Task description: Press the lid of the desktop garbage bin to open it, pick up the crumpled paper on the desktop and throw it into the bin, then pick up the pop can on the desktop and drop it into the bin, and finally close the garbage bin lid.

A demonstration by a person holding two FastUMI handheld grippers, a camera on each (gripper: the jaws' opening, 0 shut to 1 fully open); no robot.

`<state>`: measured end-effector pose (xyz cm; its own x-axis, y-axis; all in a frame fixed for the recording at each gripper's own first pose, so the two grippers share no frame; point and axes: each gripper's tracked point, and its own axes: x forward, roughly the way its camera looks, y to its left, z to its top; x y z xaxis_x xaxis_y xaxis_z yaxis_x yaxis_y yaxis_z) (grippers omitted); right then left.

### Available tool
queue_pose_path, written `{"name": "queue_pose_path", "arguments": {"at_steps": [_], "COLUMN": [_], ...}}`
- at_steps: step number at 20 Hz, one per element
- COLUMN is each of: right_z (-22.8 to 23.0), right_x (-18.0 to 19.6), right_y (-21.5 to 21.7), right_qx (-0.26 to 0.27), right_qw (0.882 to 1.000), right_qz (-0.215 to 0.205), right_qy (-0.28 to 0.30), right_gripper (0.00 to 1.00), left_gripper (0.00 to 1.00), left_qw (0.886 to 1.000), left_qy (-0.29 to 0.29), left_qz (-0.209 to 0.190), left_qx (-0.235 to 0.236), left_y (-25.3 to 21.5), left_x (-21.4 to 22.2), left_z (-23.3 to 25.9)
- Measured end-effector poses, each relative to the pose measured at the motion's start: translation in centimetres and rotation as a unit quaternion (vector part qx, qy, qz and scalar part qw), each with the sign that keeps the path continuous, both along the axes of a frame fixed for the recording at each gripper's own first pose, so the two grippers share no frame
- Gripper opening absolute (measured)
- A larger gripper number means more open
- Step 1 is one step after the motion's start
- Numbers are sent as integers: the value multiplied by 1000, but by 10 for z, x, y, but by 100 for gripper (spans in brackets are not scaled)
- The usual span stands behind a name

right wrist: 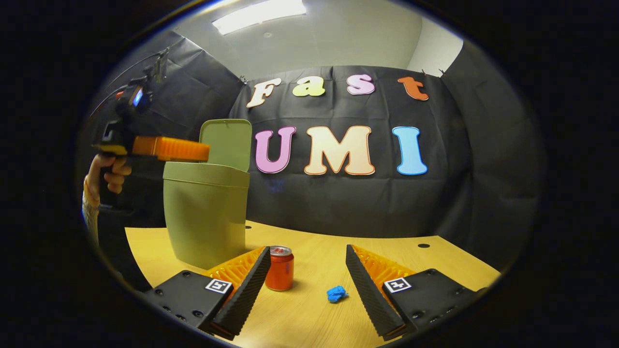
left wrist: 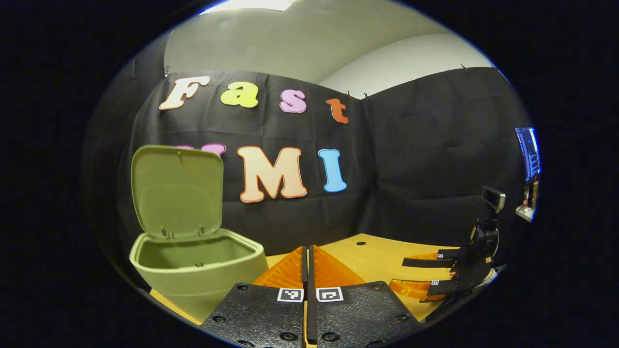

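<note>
- Left gripper view: bin point(left wrist: 193, 270) stands at 9 o'clock of centre, lid point(left wrist: 176, 191) raised upright behind the open mouth. Interior visible part looks empty.
- Left gripper point(left wrist: 307, 263) sits at 6 o'clock, its fingers pressed together with nothing between them, tips just beside the bin's rim.
- Right gripper point(left wrist: 425, 275) appears at 4 o'clock, low over the desktop point(left wrist: 372, 253), fingers spread apart.
- Right gripper view: right gripper point(right wrist: 305, 282) occupies 6 o'clock, fingers wide open and empty.
- Pop can point(right wrist: 279, 268) stands upright on the desktop point(right wrist: 435, 261), just beside the finger at 7 o'clock.
- Crumpled paper point(right wrist: 336, 293), a small blue wad, lies between the two fingers, nearer the finger at 5 o'clock, touching neither.
- Bin point(right wrist: 205, 212) stands at 9 o'clock, lid point(right wrist: 227, 142) up; the left gripper point(right wrist: 205, 151) hovers at the rim, held by a hand point(right wrist: 109, 176).
- Step in hand, by judgement: lid opening is complete; paper pickup is beginning.
- Next move calls for lowering and advancing the right gripper until the wad lies centred between the fingers, closing on it, and clearing the can during the lift toward the bin.
</note>
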<state>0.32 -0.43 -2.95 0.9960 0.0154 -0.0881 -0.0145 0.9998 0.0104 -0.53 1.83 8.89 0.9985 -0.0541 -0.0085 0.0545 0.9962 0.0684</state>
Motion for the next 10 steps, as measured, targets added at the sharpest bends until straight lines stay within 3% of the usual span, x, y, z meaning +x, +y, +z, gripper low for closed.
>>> {"name": "queue_pose_path", "arguments": {"at_steps": [4,10], "right_z": [-20,-48], "right_x": [7,16], "right_y": [0,-2], "right_qx": [-1,-15], "right_qw": [1000,998], "right_qz": [-3,1], "right_qy": [22,54], "right_gripper": [100,98], "left_gripper": [0,0], "left_qw": [999,997], "left_qy": [33,64], "left_qz": [-5,0], "left_qx": [-39,-42], "left_y": [0,6], "left_x": [4,3], "left_z": [-62,-114]}}
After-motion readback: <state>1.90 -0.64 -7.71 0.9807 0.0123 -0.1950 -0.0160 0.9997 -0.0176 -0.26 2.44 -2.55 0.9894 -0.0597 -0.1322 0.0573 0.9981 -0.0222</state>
